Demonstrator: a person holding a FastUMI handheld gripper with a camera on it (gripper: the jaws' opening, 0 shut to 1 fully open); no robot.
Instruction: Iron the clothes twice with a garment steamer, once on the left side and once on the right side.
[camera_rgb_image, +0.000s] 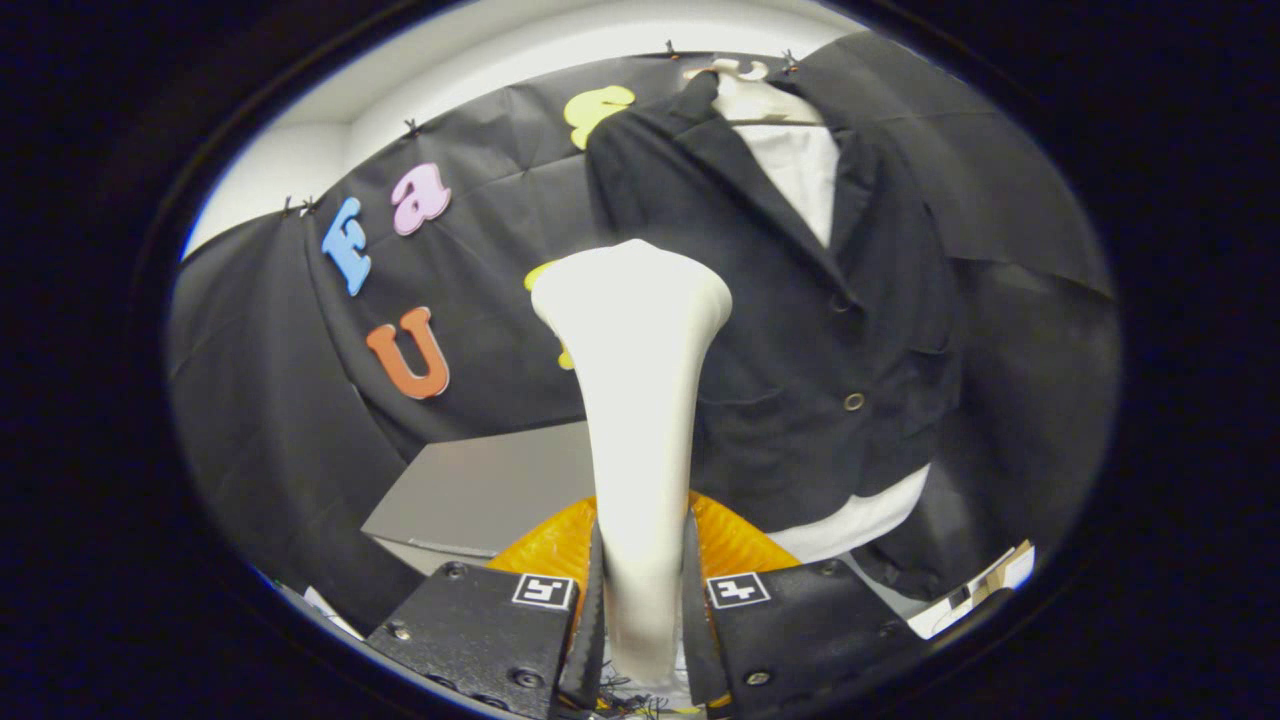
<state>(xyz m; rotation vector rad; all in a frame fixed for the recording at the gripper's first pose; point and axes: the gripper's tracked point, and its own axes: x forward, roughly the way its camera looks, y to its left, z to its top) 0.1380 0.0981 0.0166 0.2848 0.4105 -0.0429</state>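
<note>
- i have the gripper (640, 610) clamped on the garment steamer (635, 400): both fingers press the lower handle from either side, one at 9 o'clock of it, one at 3 o'clock.
- steamer location: between the fingers at its base, rising straight ahead of them; its flared head sits just at 9 o'clock of the jacket's near front panel. contact with the cloth: cannot tell.
- steamer axis: long axis runs from 6 o'clock to 12 o'clock, along the fingers. the wide nozzle end points to 12 o'clock and away from me; a faint haze at the head may be steam, not certain.
- the black jacket (800, 330) hangs on a pale hanger (745, 90) over a white shirt (800, 170), beyond the fingers toward 1 o'clock. a button (854, 401) marks the front edge.
- an orange object (560, 545) lies just behind the handle base; a grey panel (490, 490) is at 10 o'clock of the fingers.
- judgement: step in hand looks like starting a pass on one side of the jacket.
- to do it well: keep the grip firm so the handle does not twist, bring the head face flat to the cloth, then travel slowly in one straight stroke along the panel, clear of the button and lapel folds.
- the other side needs its own pass.
</note>
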